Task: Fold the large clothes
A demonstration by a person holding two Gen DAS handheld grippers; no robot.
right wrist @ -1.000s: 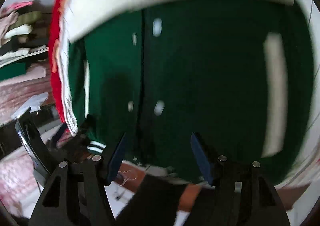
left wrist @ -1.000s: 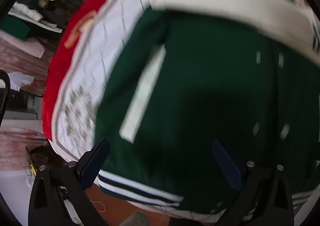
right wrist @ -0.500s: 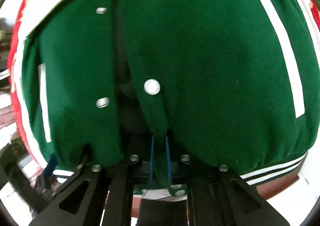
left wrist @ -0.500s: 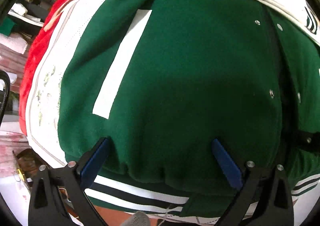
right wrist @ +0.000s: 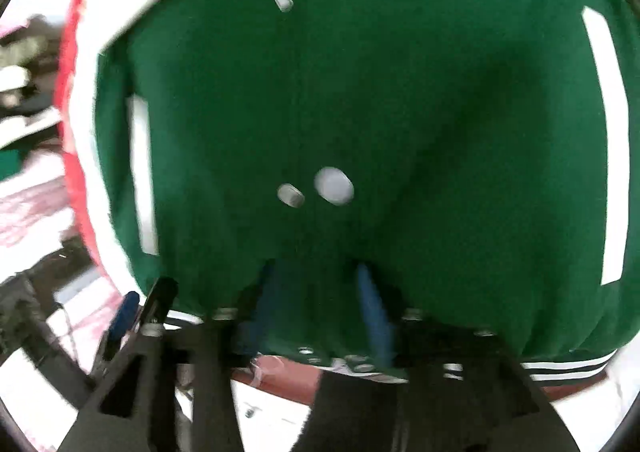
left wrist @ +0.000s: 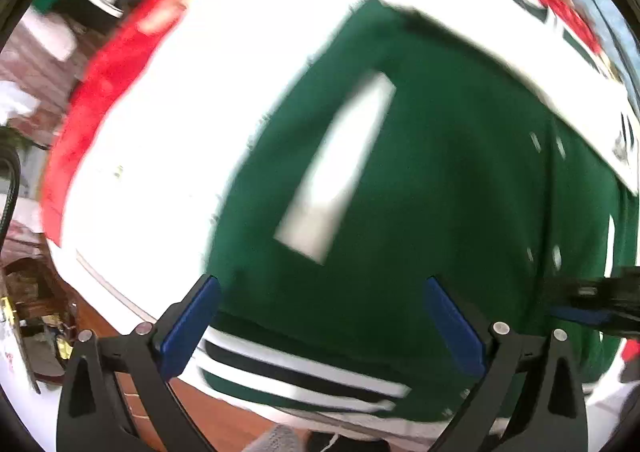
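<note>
A green varsity jacket with white pocket stripes, metal snaps and a striped hem lies flat on a white cloth. In the left wrist view my left gripper is open, its blue pads wide apart over the hem, holding nothing. In the right wrist view the jacket fills the frame. My right gripper has its blue pads partly apart with green hem fabric between them; blur hides whether they pinch it. The right gripper also shows at the right edge of the left wrist view.
A red and white patterned cloth covers the table under the jacket. Piles of clothes lie beyond the table's left side. The brown table edge runs along the near side.
The left gripper has pulled back and shifted left, staying open. The right gripper's pads, shut on the hem half a second ago, have spread apart somewhat. Both views are blurred by motion.
</note>
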